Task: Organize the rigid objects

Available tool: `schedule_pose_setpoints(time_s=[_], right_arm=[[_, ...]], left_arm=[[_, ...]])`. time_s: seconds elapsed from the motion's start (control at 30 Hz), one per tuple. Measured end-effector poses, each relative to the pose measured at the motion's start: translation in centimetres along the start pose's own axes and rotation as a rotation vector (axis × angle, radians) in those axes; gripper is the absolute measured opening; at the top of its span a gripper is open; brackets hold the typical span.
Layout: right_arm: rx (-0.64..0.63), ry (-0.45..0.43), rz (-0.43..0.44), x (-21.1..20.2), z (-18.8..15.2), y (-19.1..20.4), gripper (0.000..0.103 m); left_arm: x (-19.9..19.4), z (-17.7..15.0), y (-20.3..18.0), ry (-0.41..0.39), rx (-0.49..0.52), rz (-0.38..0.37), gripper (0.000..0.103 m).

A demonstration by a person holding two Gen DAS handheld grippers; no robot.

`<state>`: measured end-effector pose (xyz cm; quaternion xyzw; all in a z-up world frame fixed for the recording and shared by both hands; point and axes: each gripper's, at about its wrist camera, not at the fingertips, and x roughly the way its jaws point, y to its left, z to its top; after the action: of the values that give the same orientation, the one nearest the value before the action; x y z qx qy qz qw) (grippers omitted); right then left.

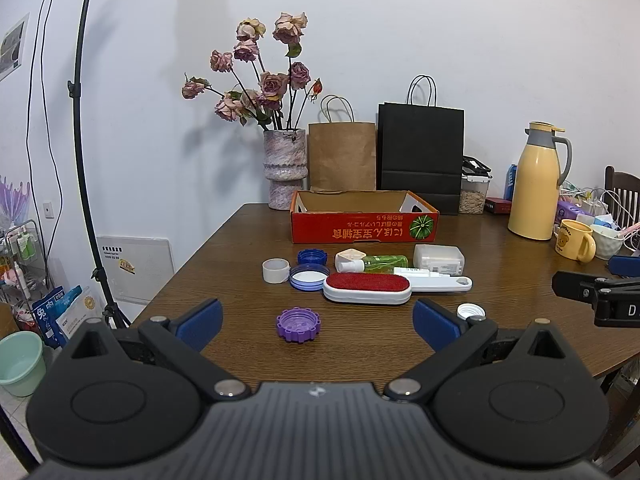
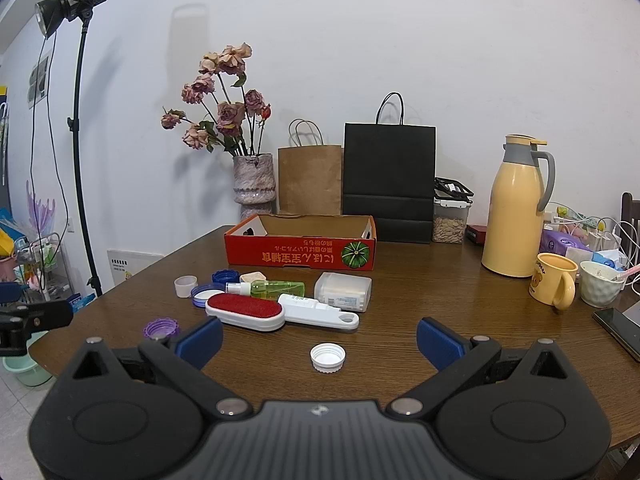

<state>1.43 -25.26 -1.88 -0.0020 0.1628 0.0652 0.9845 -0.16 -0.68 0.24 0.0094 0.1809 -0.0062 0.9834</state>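
A red cardboard box [image 1: 362, 233] [image 2: 300, 254] stands open at the back of the wooden table. In front of it lie a red-and-white lint brush [image 1: 366, 287] [image 2: 245, 310], a green spray bottle [image 1: 374, 264] [image 2: 268, 289], a white case [image 1: 438, 258] [image 2: 343, 291], a white flat tool [image 2: 320, 312], blue lids [image 1: 309, 276] and a white cup [image 1: 275, 270]. A purple cap [image 1: 298, 325] [image 2: 160, 329] lies between the open fingers of my left gripper [image 1: 318, 326]. A white cap [image 2: 327, 357] [image 1: 471, 311] lies between the open fingers of my right gripper [image 2: 320, 338]. Both grippers hold nothing.
Behind the box stand a vase of dried roses [image 1: 285, 168], a brown paper bag [image 1: 342, 156] and a black paper bag [image 1: 420, 156]. A yellow thermos [image 2: 516, 208], a yellow mug [image 2: 554, 286], a white bowl [image 2: 600, 286] and a phone [image 2: 618, 330] occupy the right side. A light stand [image 1: 86, 160] rises at left.
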Motion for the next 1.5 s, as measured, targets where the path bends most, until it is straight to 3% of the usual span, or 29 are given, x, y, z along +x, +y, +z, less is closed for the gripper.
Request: schedule_pose_setpoints(time_s=[0.8, 1.5], right_arm=[[-0.005, 0.018, 0.001, 1.1, -0.2, 0.0, 0.103], [0.004, 0.1, -0.015, 7.2, -1.2, -1.0, 0.103]], left_arm=[[0.3, 0.2, -0.4, 0.006, -0.011, -0.011, 0.103], [6.6, -0.1, -0.4, 0.055, -0.012, -0.03, 0.103]])
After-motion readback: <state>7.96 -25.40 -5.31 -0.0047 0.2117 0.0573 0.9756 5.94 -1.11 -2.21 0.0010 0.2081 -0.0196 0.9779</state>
